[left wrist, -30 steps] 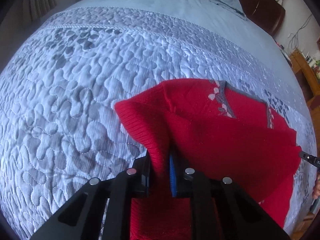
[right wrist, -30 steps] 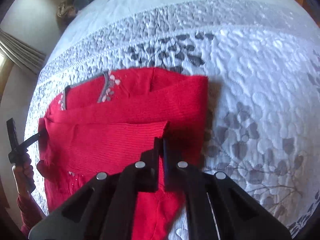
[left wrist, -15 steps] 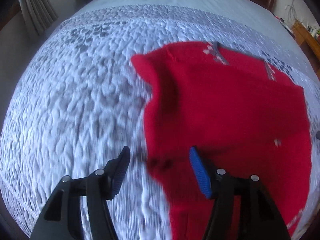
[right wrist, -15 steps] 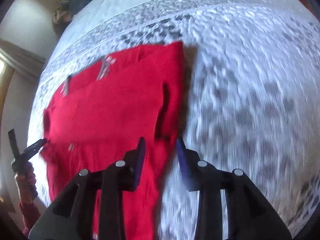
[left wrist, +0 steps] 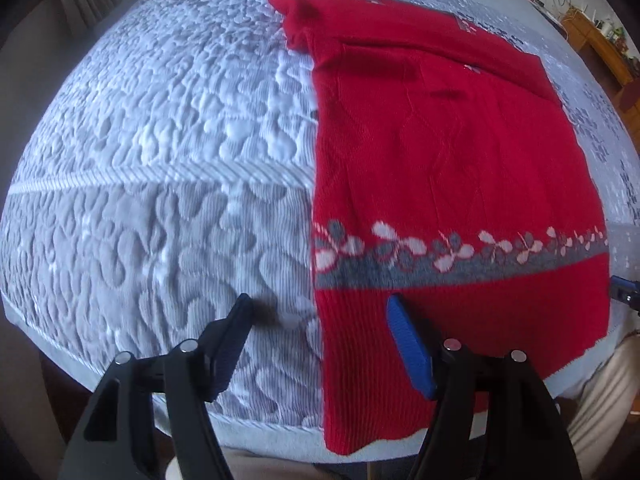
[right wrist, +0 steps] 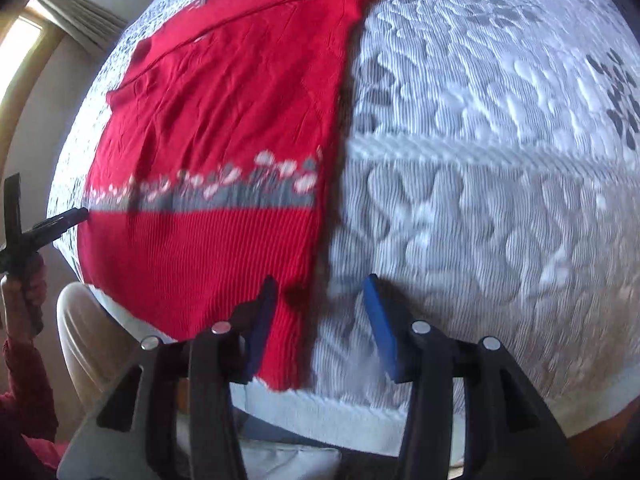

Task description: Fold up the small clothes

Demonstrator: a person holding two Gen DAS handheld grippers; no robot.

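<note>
A small red knitted sweater (left wrist: 440, 152) with a grey and pink flower band lies flat on the quilted bed, sleeves folded across its upper part. Its ribbed hem hangs near the bed's front edge. My left gripper (left wrist: 320, 312) is open and empty, straddling the sweater's lower left edge. In the right wrist view the sweater (right wrist: 224, 128) lies at the left. My right gripper (right wrist: 320, 292) is open and empty, straddling the sweater's lower right edge. The left gripper's tip (right wrist: 68, 216) shows at the sweater's far side.
The light grey quilted bedspread (left wrist: 160, 160) covers the bed and stretches wide on both sides of the sweater (right wrist: 500, 160). The bed's front edge (left wrist: 120, 368) is just below the grippers. A wooden cabinet (left wrist: 592, 40) stands at the far right. A curtain (right wrist: 80, 16) hangs at the left.
Both grippers let go of the red sleeves, opened, and pulled back toward the bed's front edge. The sleeves now lie folded on the sweater, whose hem has come into view.
</note>
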